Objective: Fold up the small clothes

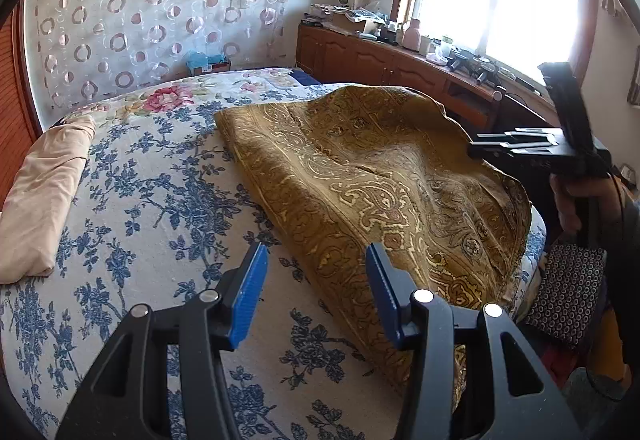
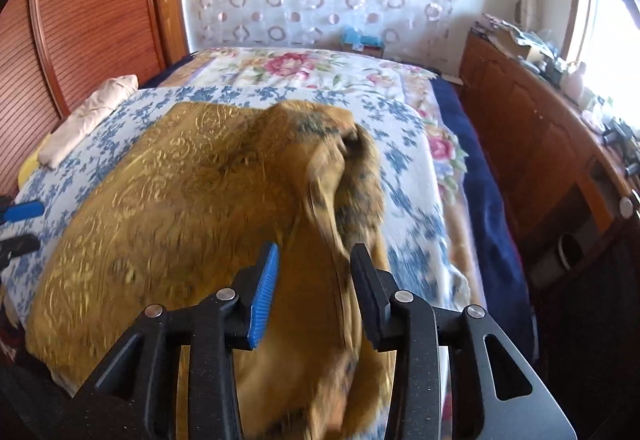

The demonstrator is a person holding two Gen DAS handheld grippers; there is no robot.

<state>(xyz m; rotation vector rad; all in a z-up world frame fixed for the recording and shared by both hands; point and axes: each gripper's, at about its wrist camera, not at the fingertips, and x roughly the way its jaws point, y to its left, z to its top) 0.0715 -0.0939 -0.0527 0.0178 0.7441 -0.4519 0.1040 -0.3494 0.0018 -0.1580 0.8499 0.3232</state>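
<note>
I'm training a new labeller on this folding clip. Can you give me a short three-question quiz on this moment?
1. True or false: the left tongs are clamped on the gold paisley cloth.
2. What is between the pads of the right tongs? A) a pillow B) a fold of the gold cloth C) nothing
3. What pattern covers the bedspread under the cloth?

Key: 1 false, they stand open above the cloth's edge; 2 B, though the pads do not press it; 3 blue flowers on white.
</note>
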